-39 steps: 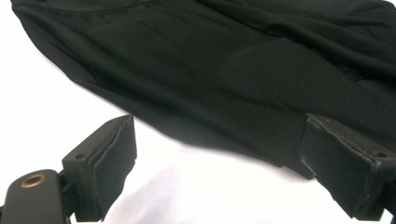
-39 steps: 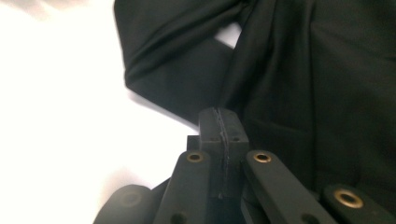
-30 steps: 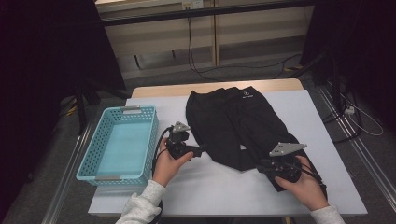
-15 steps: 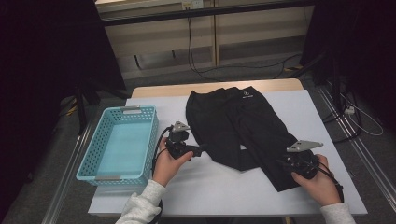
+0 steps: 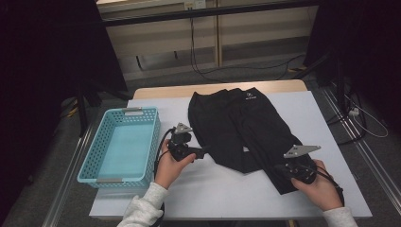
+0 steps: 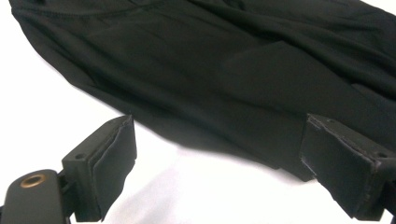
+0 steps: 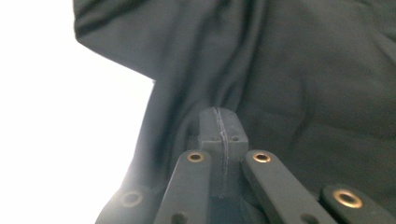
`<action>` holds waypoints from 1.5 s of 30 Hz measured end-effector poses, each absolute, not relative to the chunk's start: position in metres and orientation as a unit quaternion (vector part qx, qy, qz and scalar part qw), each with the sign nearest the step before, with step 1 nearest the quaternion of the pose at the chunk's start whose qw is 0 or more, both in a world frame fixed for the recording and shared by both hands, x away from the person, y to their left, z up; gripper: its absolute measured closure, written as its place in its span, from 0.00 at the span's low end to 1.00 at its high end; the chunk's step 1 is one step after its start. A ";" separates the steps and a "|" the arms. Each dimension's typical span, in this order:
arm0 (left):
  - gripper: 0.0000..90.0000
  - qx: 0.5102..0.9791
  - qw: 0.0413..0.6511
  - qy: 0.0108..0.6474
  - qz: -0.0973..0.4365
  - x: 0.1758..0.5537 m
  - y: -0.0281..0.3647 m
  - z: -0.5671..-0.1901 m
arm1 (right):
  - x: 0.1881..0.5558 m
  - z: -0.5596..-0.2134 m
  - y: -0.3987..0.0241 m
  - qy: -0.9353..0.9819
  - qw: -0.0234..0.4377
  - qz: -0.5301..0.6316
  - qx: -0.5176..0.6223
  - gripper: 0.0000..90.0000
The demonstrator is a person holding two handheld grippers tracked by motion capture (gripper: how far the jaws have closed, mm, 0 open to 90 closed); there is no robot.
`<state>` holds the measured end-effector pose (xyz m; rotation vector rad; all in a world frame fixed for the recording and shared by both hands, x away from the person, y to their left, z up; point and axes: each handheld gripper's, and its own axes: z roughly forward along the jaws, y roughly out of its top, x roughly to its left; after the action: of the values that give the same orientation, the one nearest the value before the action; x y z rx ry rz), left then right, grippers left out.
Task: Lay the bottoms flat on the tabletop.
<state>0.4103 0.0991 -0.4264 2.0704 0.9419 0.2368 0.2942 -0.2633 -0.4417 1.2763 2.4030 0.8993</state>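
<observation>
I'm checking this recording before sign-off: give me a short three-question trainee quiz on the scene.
1. True or false: the left gripper has its jaws shut on the black fabric trousers.
2. Which gripper is pinching a trouser leg near its hem? A) the left gripper B) the right gripper
3. What does the light blue perforated plastic basket at the left of the white table hold?

Key: 1. False: its jaws stand open beside the trousers' edge. 2. B: its jaws have just been closing and are shut, with cloth bunched at the tips. 3. Nothing.
</observation>
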 end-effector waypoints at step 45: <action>0.13 0.825 0.417 0.371 0.095 0.408 0.099 -0.425 | 0.293 -0.445 -0.345 0.727 0.225 0.270 0.590 1.00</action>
<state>0.4084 0.0994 -0.4246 2.0699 0.9302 0.2384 0.2930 -0.3448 -0.4449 1.6274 2.0043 0.7439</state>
